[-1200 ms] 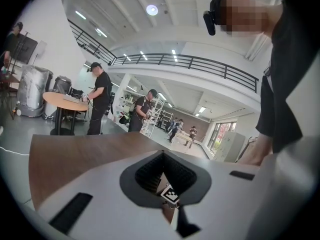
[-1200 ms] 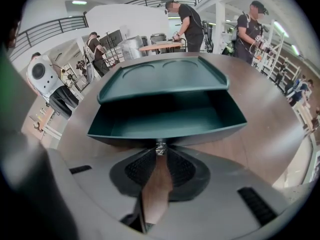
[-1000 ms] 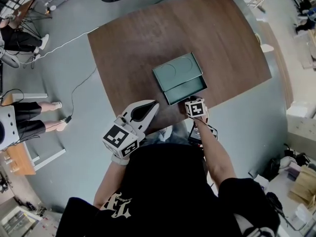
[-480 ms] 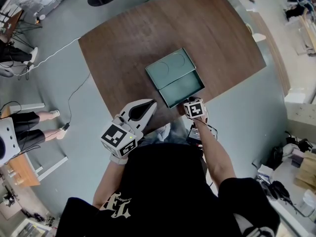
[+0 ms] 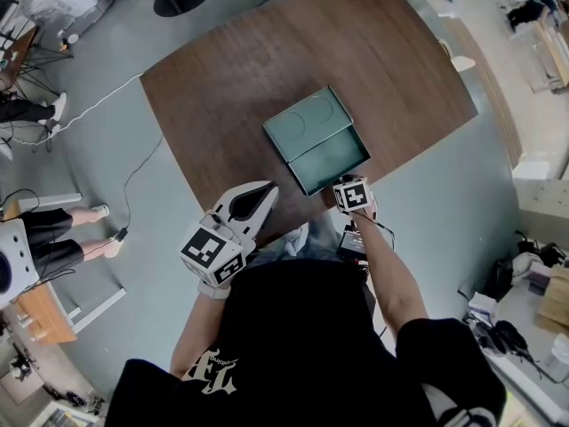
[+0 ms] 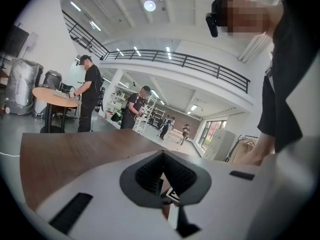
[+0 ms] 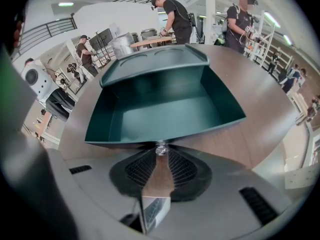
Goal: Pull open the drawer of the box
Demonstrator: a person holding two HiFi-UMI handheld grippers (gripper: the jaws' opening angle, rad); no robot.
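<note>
Two grippers up, only one working.

Right gripper (image 7: 159, 153): fingers (image 7: 140, 168) pinched together on the small metal knob (image 7: 159, 146), caught right at their tips. The knob sits mid-front on the drawer (image 7: 162, 116). I judge the tip-only grip is meant to keep the jaw bodies off the front panel and let the pull run straight along the slide.

The drawer stands just beyond the fingertips, drawn far out, with nothing inside it. The teal box (image 7: 150, 59) lies behind it, farther from the fingers, on the brown table (image 7: 260, 104).

Left gripper (image 6: 162, 158): fingers (image 6: 149, 173) together, nothing between them. In the head view it hangs over the near table edge, off to the drawer's left side, touching neither drawer nor box. I read it as parked clear of the pull line and not bracing anything.

Risk, as I see it: with the box unheld, a further tug may slide the whole box toward me instead of moving the drawer.

Progress: the opening looks close to done. The drawer front sits near the table's near edge, so little room is left. The next move calls for easing the pull, then letting go of the knob.
</note>
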